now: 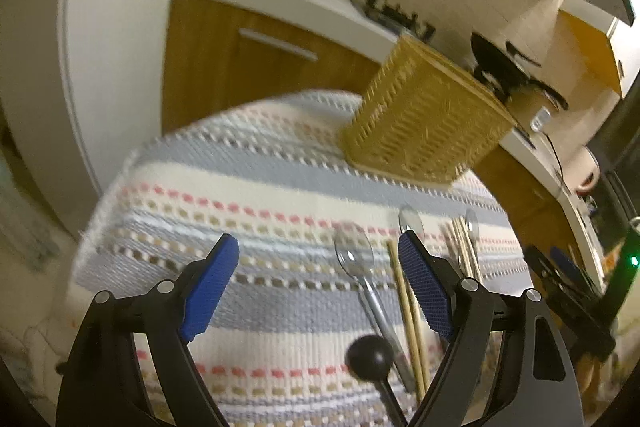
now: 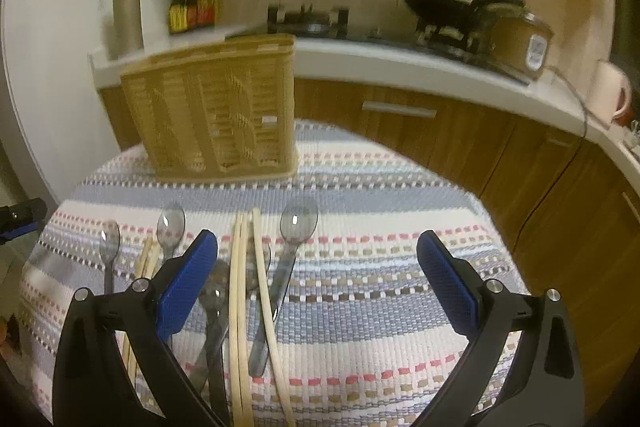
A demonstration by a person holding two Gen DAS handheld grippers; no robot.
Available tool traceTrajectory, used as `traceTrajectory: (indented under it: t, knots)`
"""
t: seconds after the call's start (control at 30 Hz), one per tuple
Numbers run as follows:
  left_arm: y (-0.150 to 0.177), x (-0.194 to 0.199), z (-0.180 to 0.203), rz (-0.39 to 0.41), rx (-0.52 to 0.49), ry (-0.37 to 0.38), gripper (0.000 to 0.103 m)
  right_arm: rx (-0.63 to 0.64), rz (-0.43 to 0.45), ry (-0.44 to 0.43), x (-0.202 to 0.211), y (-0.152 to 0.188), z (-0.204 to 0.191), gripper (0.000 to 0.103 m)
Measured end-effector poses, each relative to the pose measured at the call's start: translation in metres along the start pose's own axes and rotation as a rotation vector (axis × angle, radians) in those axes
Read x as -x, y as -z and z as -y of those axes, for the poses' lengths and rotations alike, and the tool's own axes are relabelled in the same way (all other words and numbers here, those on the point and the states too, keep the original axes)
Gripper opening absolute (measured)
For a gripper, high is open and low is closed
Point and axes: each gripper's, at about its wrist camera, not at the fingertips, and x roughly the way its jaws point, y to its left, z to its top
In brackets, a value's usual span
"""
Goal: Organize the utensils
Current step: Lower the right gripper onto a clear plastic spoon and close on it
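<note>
A tan wicker utensil holder [image 2: 216,111] stands upright at the far side of the striped cloth [image 2: 360,287]; it also shows in the left wrist view [image 1: 424,119]. Several clear plastic spoons [image 2: 294,227] and pale wooden chopsticks [image 2: 244,287] lie flat on the cloth in front of it. My right gripper [image 2: 316,267] is open and empty, hovering over the near utensils. My left gripper [image 1: 320,267] is open and empty, with a spoon [image 1: 356,259] and chopsticks [image 1: 404,299] between and beside its right finger.
A white kitchen counter [image 2: 400,63] with a stove, black wok [image 2: 444,7], rice cooker [image 2: 520,43] and sauce bottles [image 2: 192,3] runs behind the table. Wooden cabinets [image 2: 460,135] stand below it. A black ball-ended knob [image 1: 370,353] sits low in the left wrist view.
</note>
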Motion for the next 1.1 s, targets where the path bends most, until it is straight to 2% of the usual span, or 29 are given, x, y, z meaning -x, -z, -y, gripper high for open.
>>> traceTrajectory:
  t: [0.13, 0.2, 0.3, 0.37, 0.5, 0.57, 0.7, 0.83, 0.9, 1.03, 1.1]
  knots:
    - [-0.003, -0.028, 0.011, -0.117, -0.003, 0.04, 0.078, -0.003, -0.128, -0.062, -0.019, -0.014, 0.011, 0.088]
    - [-0.005, -0.042, 0.021, -0.154, -0.015, 0.044, 0.076, -0.019, -0.195, -0.107, -0.031, -0.024, 0.018, 0.081]
    - [-0.009, -0.067, 0.034, -0.201, -0.057, -0.022, 0.073, -0.05, -0.302, -0.174, -0.052, -0.038, 0.028, 0.073]
    - [-0.009, -0.078, 0.038, -0.226, -0.07, -0.054, 0.068, -0.062, -0.367, -0.207, -0.066, -0.046, 0.032, 0.072]
    - [-0.01, -0.099, 0.045, -0.273, -0.109, -0.112, 0.061, -0.043, -0.449, -0.218, -0.088, -0.053, 0.029, 0.062]
    - [-0.01, -0.103, 0.051, -0.269, -0.133, -0.136, 0.061, -0.036, -0.493, -0.236, -0.099, -0.053, 0.025, 0.059]
    - [-0.013, -0.11, 0.061, -0.276, -0.175, -0.173, 0.06, -0.037, -0.554, -0.238, -0.119, -0.052, 0.022, 0.059]
    - [-0.013, -0.117, 0.071, -0.273, -0.219, -0.206, 0.056, -0.035, -0.575, -0.241, -0.129, -0.05, 0.017, 0.057]
    - [-0.013, -0.12, 0.075, -0.273, -0.231, -0.214, 0.056, -0.021, -0.583, -0.233, -0.132, -0.05, 0.012, 0.05]
    - [-0.014, -0.125, 0.081, -0.271, -0.253, -0.225, 0.055, 0.027, -0.577, -0.191, -0.138, -0.05, -0.001, 0.044]
    - [-0.014, -0.127, 0.083, -0.271, -0.264, -0.229, 0.052, 0.054, -0.572, -0.168, -0.139, -0.05, -0.008, 0.038]
